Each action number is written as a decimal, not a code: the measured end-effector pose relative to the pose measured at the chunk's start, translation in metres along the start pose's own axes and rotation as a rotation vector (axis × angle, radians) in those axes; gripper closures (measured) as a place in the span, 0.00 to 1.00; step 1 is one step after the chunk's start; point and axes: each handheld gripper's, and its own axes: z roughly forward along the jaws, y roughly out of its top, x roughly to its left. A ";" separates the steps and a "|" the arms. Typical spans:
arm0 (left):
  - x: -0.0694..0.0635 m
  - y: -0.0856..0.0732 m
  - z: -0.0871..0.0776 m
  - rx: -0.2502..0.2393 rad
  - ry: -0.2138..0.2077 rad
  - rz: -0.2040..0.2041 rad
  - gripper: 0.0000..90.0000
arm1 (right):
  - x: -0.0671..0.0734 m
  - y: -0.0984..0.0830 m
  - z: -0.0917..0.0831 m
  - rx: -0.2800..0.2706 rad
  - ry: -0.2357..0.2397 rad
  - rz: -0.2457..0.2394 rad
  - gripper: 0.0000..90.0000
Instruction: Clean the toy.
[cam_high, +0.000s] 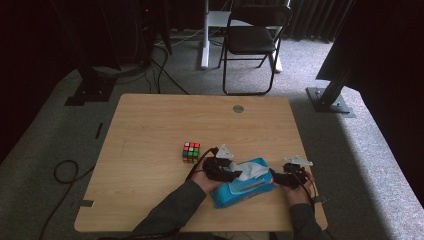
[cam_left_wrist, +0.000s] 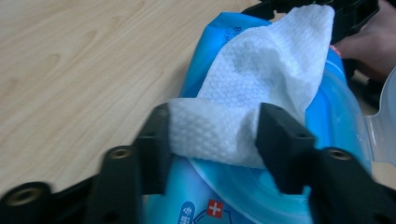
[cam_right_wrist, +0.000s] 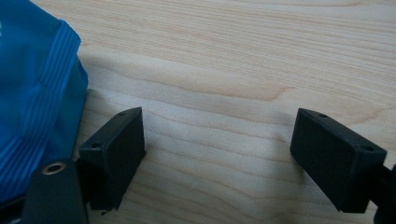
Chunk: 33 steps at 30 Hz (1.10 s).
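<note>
A blue pack of wet wipes (cam_high: 243, 187) lies near the table's front edge, between the person's two hands. A white wipe (cam_left_wrist: 271, 65) sticks up out of its top opening. My left gripper (cam_left_wrist: 212, 135) is over the pack (cam_left_wrist: 336, 116), one jaw on either side of the wipe's lower fold. The fold spans the gap and touches both pads without being squeezed flat. In the high view that gripper (cam_high: 235, 172) is at the pack's left end. My right gripper (cam_right_wrist: 219, 140) stands open over bare wood, with the pack's edge (cam_right_wrist: 32, 93) just beside its left jaw.
A colour cube (cam_high: 191, 152) sits on the wooden table (cam_high: 150, 130), just left of my left hand. A black folding chair (cam_high: 252, 40) stands on the carpet beyond the table. The pack's clear lid flap (cam_left_wrist: 385, 126) hangs open on its far side.
</note>
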 end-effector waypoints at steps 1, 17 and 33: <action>-0.001 0.001 -0.001 -0.001 0.004 0.011 0.67 | 0.000 0.000 0.000 0.000 0.000 0.000 0.19; 0.000 0.006 -0.022 -0.074 -0.023 0.013 0.99 | 0.000 0.000 0.000 0.000 0.000 0.001 0.19; 0.012 0.012 -0.052 -0.150 0.038 -0.003 0.99 | 0.000 0.000 0.000 -0.001 0.000 0.000 0.19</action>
